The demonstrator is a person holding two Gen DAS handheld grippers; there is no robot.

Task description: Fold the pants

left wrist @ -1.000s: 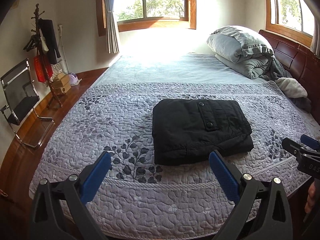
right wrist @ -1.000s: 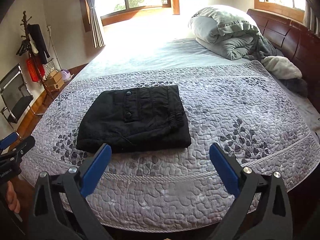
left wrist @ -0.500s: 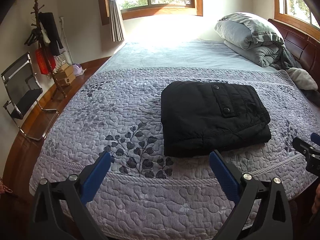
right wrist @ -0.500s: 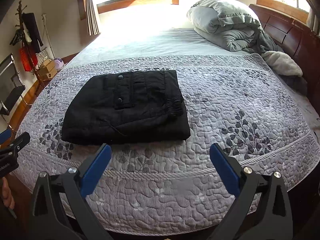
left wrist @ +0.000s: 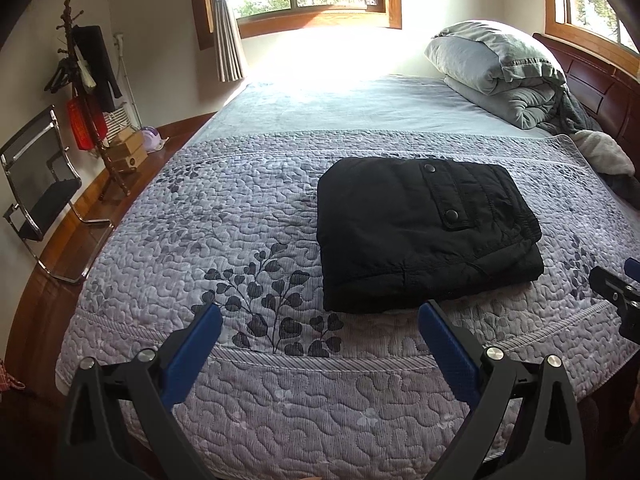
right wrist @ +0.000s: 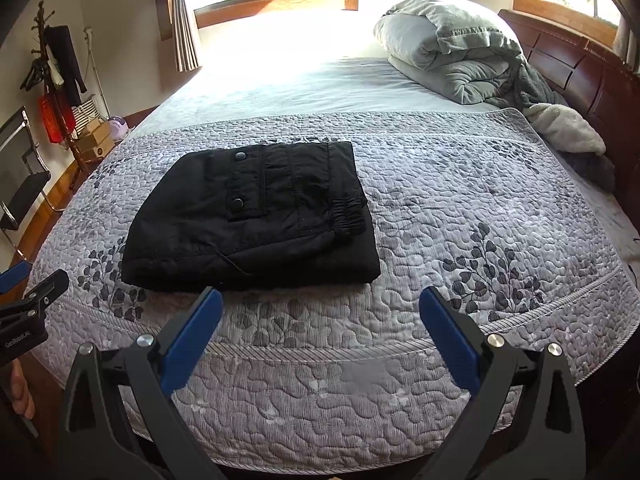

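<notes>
I see the black pants [left wrist: 424,232] folded into a compact rectangle, lying flat on the grey quilted bedspread [left wrist: 240,220] near the centre of the left wrist view and left of centre in the right wrist view [right wrist: 256,216]. A flap pocket with two snap buttons faces up. My left hand-held gripper [left wrist: 320,320] sits at the bottom of its frame with its blue pads spread wide apart, holding nothing, just short of the pants' near edge. My right hand-held gripper [right wrist: 320,308] is likewise spread apart and empty at the bottom of its frame. A bundled grey duvet [left wrist: 500,68] lies at the upper right by the wooden headboard [right wrist: 568,64]. A coat rack [left wrist: 80,80] stands at the upper left.
</notes>
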